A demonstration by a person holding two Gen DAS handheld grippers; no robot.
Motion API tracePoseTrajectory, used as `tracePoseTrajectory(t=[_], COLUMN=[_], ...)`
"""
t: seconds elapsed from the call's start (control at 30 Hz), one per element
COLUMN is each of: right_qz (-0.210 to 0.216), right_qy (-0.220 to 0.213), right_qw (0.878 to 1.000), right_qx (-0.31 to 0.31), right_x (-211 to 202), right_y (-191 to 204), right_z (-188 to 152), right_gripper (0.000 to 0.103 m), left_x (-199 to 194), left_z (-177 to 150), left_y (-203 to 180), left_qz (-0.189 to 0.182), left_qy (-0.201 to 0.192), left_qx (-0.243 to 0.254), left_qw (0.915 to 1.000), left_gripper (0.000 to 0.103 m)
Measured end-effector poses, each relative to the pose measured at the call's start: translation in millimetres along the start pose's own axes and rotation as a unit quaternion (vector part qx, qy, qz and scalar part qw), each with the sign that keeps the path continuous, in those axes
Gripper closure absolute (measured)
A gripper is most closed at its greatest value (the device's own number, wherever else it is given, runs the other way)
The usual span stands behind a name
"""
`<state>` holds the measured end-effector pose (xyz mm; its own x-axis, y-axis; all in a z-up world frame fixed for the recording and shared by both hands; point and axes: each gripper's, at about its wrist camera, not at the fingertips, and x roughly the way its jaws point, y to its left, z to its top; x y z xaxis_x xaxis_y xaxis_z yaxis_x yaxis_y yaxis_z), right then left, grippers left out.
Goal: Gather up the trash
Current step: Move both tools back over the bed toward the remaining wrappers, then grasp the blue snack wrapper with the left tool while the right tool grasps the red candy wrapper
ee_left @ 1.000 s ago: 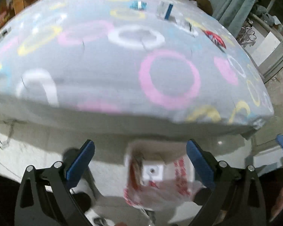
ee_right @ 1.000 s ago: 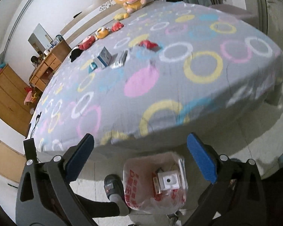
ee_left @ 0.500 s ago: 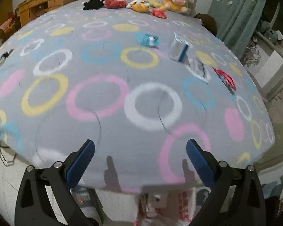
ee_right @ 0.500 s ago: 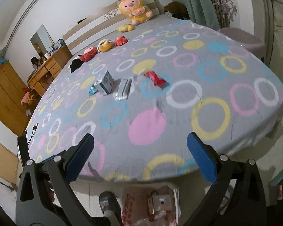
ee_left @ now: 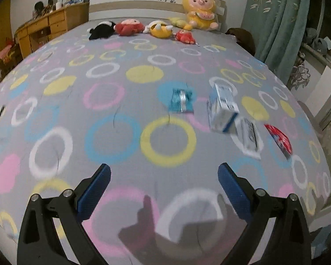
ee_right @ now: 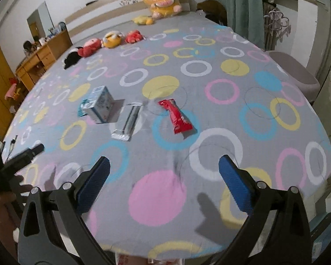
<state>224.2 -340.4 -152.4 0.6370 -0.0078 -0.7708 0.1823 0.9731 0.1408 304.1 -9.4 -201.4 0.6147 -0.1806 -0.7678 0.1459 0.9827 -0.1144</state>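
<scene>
While hovering over bed [ee_right: 209, 70], both grippers' fingers wide apart, empty: left gripper [ee_left: 164, 182], right gripper [ee_right: 164, 176]. Four trash pieces: teal wrapper [ee_left: 180, 100], carton [ee_right: 100, 105], clear packet [ee_right: 129, 121], red wrapper [ee_right: 176, 116].

Matt printed cloth covers the bed [ee_right: 209, 114]. The red wrapper [ee_right: 177, 117] is glossy plastic, the silver packet [ee_right: 128, 122] shiny foil, the carton [ee_right: 100, 105] smooth printed card; at twelve o'clock, plush toys [ee_left: 158, 28].

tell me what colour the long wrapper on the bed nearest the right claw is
Red, with some white print; the wrapper shows best in the right wrist view.
</scene>
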Motion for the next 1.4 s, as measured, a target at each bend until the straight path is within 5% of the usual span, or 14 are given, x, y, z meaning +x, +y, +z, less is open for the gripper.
tracePoseTrajectory(t=[0.6,1.13,1.4], right_qz=[-0.032,-0.055,-0.078], right_qy=[0.079,0.182,0.209], right_qw=[0.996,0.982,0.974], right_qx=[-0.013,-0.01,-0.027], right_x=[118.7,203.9,225.0], right_y=[1.5,-5.8,-4.2], right_z=[75.5,85.4,78.7], right_gripper=[0.007,0.007,0.005], left_x=[119.0,180.3,194.7], left_z=[93.0,112.3,112.6], left_y=[-9.8,-20.7,-1.1], left_qz=[-0.01,0.015,-0.034], left_qy=[0.059,0.113,0.129], left_qx=[0.023,0.034,-0.022], left_qw=[0.9979,0.9929,0.9908], left_gripper=[0.008,0.008,0.007])
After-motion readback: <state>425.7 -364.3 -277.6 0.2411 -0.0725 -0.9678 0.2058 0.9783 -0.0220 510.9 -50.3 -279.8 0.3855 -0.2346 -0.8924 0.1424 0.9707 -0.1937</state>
